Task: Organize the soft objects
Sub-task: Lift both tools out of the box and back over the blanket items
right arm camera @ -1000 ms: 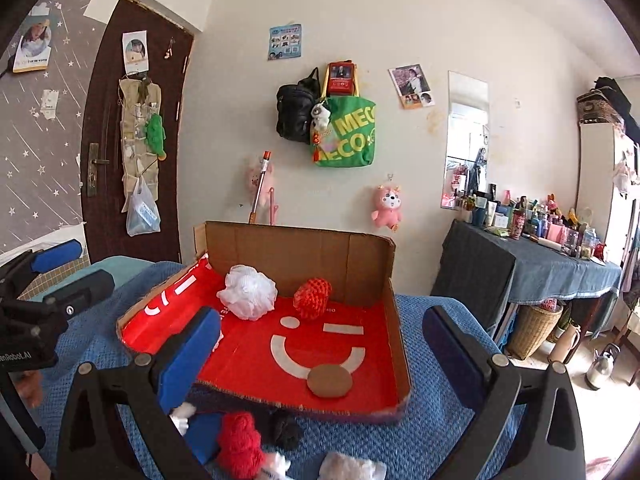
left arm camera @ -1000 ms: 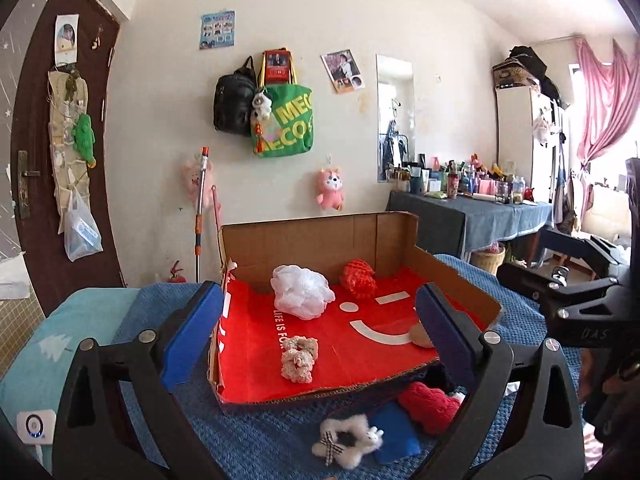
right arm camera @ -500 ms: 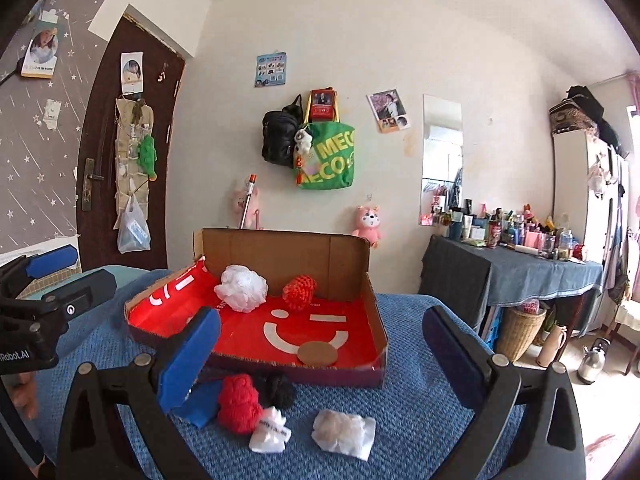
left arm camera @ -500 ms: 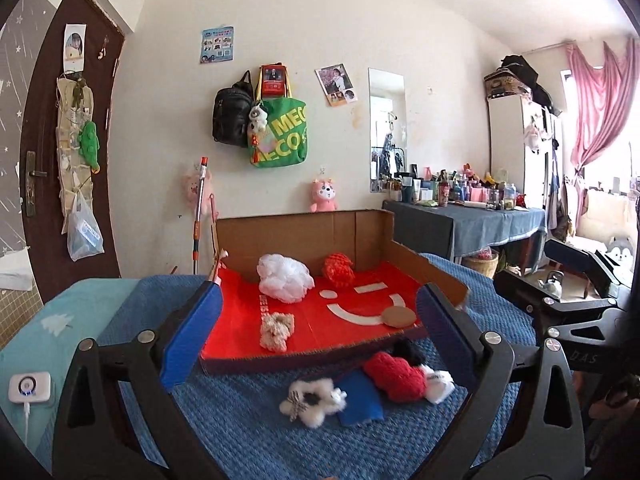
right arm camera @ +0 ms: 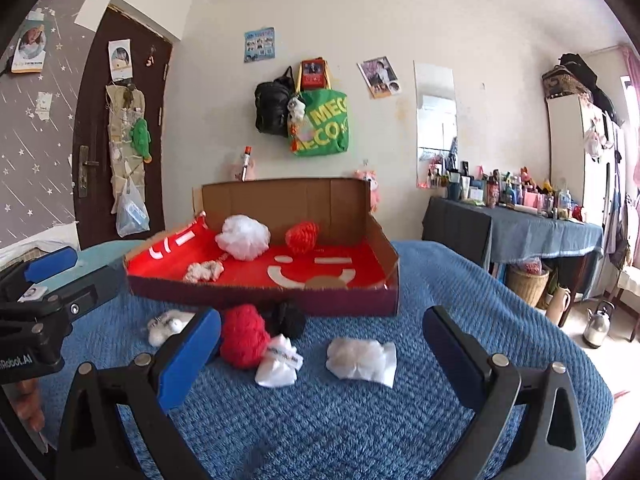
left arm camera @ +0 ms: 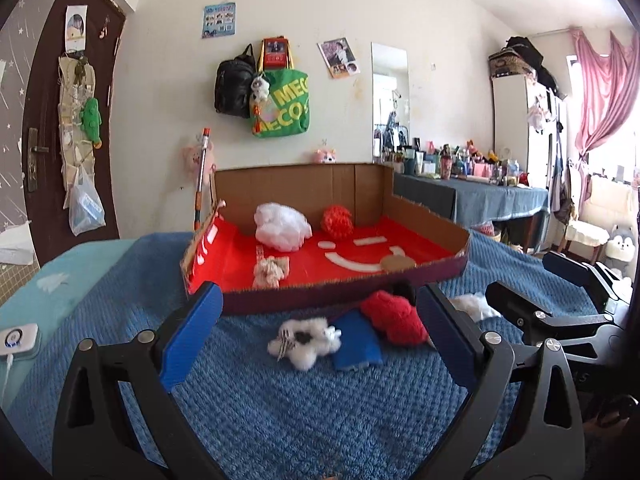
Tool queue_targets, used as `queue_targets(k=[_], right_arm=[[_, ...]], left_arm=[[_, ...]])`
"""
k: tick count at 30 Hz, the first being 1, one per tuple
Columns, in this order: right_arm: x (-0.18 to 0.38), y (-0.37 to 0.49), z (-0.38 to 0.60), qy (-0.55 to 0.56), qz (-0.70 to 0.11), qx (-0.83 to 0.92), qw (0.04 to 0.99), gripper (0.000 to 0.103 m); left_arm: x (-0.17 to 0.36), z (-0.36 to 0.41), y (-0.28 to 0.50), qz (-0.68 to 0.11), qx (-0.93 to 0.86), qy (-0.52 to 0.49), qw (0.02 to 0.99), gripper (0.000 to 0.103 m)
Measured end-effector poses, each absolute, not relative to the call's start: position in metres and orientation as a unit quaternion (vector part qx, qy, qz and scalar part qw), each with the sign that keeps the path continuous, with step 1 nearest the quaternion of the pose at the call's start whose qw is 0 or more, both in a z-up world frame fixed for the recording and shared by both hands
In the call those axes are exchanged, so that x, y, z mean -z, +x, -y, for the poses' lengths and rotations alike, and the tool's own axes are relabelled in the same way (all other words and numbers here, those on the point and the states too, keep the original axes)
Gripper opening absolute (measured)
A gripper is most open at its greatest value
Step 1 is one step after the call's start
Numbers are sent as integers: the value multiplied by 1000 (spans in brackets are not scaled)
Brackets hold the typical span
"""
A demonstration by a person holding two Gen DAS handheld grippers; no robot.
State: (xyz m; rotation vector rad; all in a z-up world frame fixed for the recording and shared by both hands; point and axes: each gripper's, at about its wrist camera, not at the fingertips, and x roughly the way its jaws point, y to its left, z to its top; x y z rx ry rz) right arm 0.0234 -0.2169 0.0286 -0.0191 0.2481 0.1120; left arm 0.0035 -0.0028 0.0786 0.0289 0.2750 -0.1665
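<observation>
Cardboard box lies long-side toward both wide-open, empty hand-held grippers.

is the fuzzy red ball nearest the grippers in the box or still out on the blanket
Out. The red ball lies on the blue blanket in front of the cardboard box, beside a white wad.

Soft items on blanket before the box

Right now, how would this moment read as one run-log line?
left tool: open, empty | right tool: open, empty | cardboard tray: three soft items inside | blue blanket: several items outside
</observation>
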Motion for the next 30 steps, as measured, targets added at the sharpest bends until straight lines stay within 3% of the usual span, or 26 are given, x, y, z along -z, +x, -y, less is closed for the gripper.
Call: queue_targets(k=[30], right_arm=[[-1, 36, 222, -6, -164, -48, 985, 103]], left_arm=[[-50, 3, 24, -197, 78, 8, 977, 99]])
